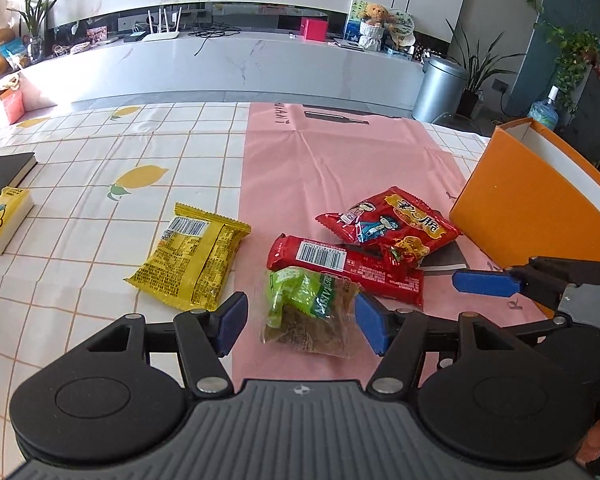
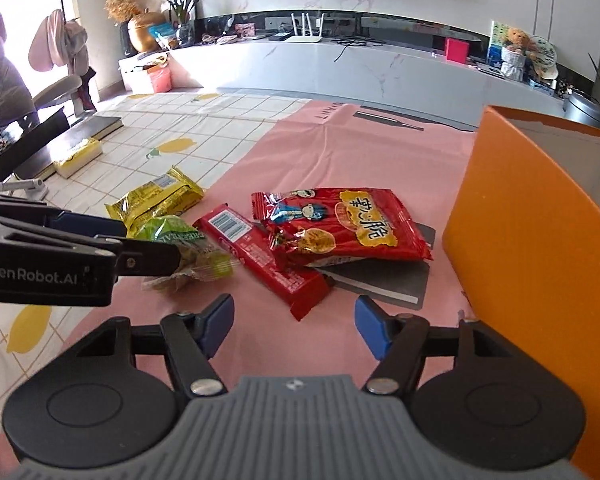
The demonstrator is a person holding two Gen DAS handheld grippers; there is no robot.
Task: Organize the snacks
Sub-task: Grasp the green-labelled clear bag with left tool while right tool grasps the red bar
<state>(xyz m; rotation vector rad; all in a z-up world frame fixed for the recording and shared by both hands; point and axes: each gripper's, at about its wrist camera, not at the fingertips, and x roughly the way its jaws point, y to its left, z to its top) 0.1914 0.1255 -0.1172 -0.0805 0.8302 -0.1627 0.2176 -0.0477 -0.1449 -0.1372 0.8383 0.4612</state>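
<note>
I'm straddling the crinkly green-and-clear plastic snack bag [image 1: 308, 312] on the pink tabletop [image 1: 340, 160] with my left gripper [image 1: 300, 320], jaws wide, nothing held. Light, soft, slippery; pinching mid-body. Right gripper [image 2: 294, 326] open, empty.

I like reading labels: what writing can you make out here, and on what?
"GenRobot.AI": side of the left claw.
"GREEN RAISIN", partly creased: green snack bag.
Large Chinese characters: red snack bag.
Barcodes and small print on the yellow packet and red bar: too small.
</note>
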